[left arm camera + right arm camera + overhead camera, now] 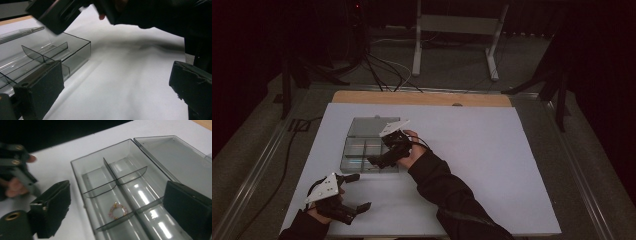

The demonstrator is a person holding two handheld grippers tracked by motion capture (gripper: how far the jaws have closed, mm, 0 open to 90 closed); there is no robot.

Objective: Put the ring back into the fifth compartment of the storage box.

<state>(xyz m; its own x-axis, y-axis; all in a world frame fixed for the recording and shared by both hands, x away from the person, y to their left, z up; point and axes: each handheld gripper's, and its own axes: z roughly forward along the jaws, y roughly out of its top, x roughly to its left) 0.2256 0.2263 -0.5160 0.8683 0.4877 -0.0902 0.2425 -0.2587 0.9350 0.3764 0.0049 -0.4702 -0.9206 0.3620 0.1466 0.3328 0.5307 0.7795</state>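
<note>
Carefully, I'd hover my right gripper (117, 207), jaws apart and empty, over the open box (85, 173), whose compartment holds the bracelet (117, 211); left gripper (354, 192) waits spread, nearby.

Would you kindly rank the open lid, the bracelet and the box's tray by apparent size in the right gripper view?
1. Tray, cut off at the bottom edge.
2. Lid, lying flat beside it; it is farther off and partly hidden by a jaw, so this gap is unsure.
3. Bracelet, clearly smallest, inside one compartment.
</note>
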